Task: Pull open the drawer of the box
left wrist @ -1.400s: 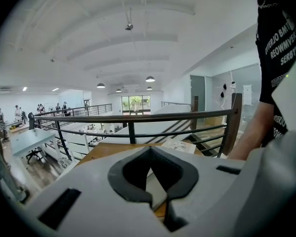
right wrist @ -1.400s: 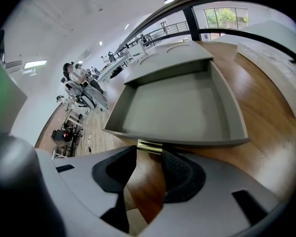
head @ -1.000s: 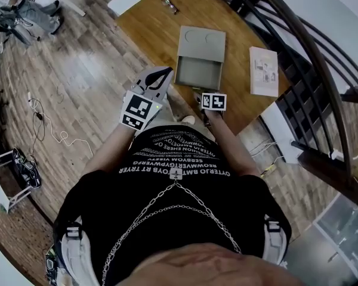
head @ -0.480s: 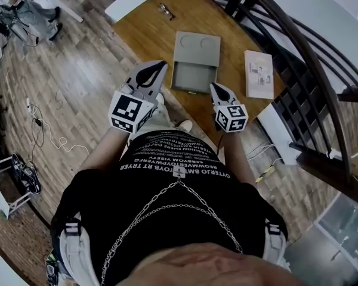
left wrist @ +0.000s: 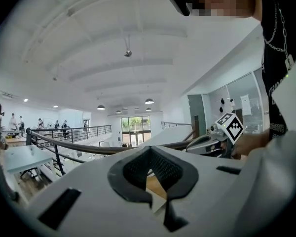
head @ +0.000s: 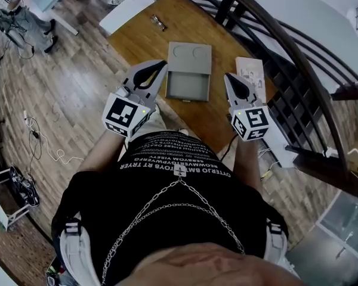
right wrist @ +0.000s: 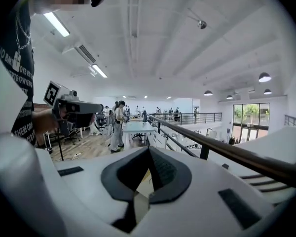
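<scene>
1. Plainly, a flat grey box (head: 190, 55) with two round dimples in its lid is seen lying near the middle of a brown wooden table (head: 143, 40), straight ahead of the person.
2. Its shallow grey drawer (head: 188, 87) is found drawn out of the box on the side nearest the person. The inside of the tray is laid bare, and nothing is seen in it.
3. The white left gripper (head: 160, 67) is held just left of the drawer and apart from it. Its dark pads are brought together at the tip, and nothing is clamped between them.
4. The white right gripper (head: 231, 79) is held on the other side, between the drawer and a white printed booklet (head: 250, 70) as the head view shows it. Its jaws are likewise closed on nothing.
5. Neither the drawer nor the box is touched by either gripper.
6. The pull is therefore judged to be done, or very nearly so, since the drawer is already well out. Whether it is at the end of its travel cannot be told.
7. At most a short further pull is judged to be left; otherwise nothing remains.
8. A pair of spectacles (head: 158, 21) at the far corner and a dark curved railing (head: 274, 46) beyond the table are not involved.
</scene>
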`<state>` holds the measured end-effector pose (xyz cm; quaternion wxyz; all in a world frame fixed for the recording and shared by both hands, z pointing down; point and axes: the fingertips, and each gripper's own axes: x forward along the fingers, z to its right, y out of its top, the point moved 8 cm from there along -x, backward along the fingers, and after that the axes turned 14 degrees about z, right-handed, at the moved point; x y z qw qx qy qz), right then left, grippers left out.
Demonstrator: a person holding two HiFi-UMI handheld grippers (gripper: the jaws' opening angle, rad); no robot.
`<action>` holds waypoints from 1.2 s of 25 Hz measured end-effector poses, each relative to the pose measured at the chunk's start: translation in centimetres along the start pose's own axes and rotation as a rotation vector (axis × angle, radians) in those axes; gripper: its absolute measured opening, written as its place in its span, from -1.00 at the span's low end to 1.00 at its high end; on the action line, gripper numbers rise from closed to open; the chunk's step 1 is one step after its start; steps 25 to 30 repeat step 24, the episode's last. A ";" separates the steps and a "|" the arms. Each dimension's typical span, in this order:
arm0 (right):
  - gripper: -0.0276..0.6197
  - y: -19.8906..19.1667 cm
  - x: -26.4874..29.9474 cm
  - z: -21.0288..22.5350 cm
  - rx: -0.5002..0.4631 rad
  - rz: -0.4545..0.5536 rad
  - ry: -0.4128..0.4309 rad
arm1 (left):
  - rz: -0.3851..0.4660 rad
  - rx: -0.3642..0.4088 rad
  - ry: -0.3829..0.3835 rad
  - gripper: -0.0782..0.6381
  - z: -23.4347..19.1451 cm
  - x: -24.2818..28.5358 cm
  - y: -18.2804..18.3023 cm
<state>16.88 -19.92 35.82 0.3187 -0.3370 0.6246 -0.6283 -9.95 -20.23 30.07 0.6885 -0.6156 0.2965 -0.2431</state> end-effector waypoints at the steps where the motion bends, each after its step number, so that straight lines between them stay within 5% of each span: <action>1: -0.93 0.8 -0.1 -0.1 -0.005 0.012 0.006 | 0.009 -0.002 0.009 -0.76 -0.2 -0.1 0.3; 7: -0.93 3.4 -0.2 -0.4 0.017 0.054 0.028 | -0.004 -0.027 0.041 -0.76 -1.5 -0.9 0.3; 30: -0.93 2.7 1.5 -1.3 0.047 0.039 0.058 | -0.012 -0.034 0.010 -0.76 -2.2 0.0 -0.4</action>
